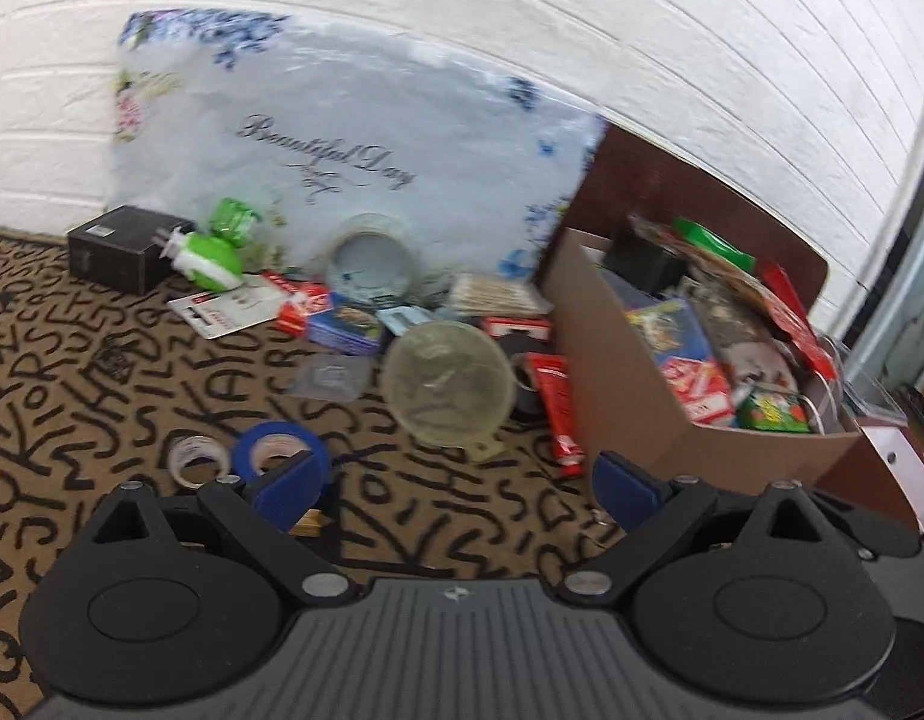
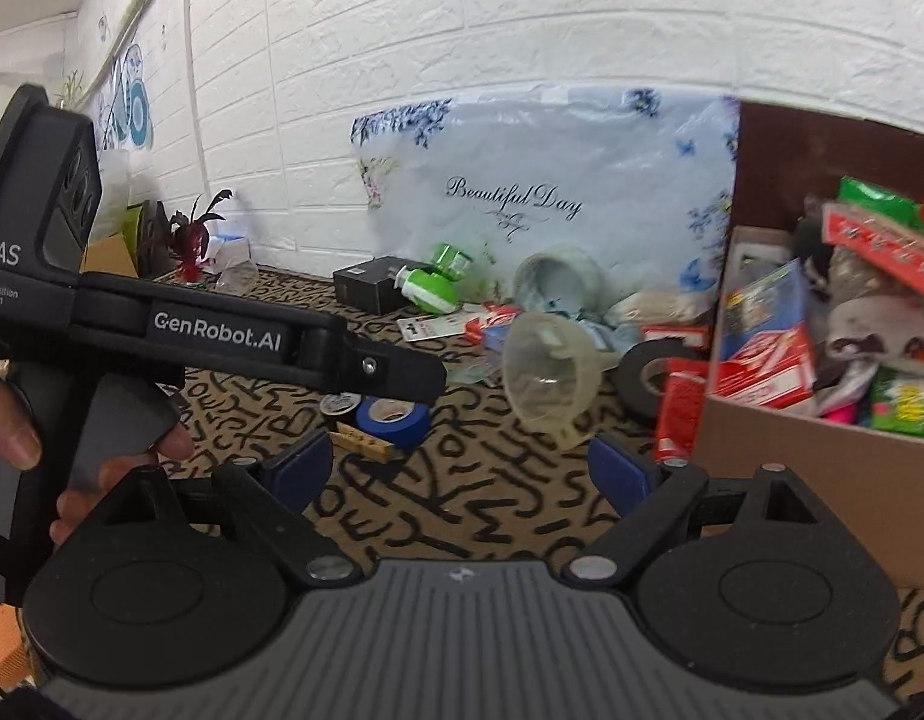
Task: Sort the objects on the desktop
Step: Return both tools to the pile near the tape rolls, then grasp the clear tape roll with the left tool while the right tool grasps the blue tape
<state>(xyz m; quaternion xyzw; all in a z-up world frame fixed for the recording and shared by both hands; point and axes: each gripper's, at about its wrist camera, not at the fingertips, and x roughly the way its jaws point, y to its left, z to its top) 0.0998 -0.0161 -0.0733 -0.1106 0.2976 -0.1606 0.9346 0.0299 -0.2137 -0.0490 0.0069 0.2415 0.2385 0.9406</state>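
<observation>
A clear plastic funnel (image 1: 449,382) lies on its side on the patterned tablecloth, in the middle of both views (image 2: 549,375). My left gripper (image 1: 456,489) is open and empty, just short of the funnel. My right gripper (image 2: 462,471) is open and empty, also near the funnel. A blue tape roll (image 1: 280,456) and a clear tape roll (image 1: 196,461) lie at the left. A cardboard box (image 1: 636,384) full of packets stands at the right (image 2: 822,468). The left gripper's body (image 2: 222,336) shows at the left of the right wrist view.
A black tape roll (image 2: 657,375), a red packet (image 1: 558,414), card packs (image 1: 345,324), a green bottle (image 1: 213,255), a black box (image 1: 123,246) and a pale cup (image 1: 372,264) lie before a floral bag (image 1: 354,156) against the white brick wall. A wooden clothespin (image 2: 366,441) lies by the blue tape.
</observation>
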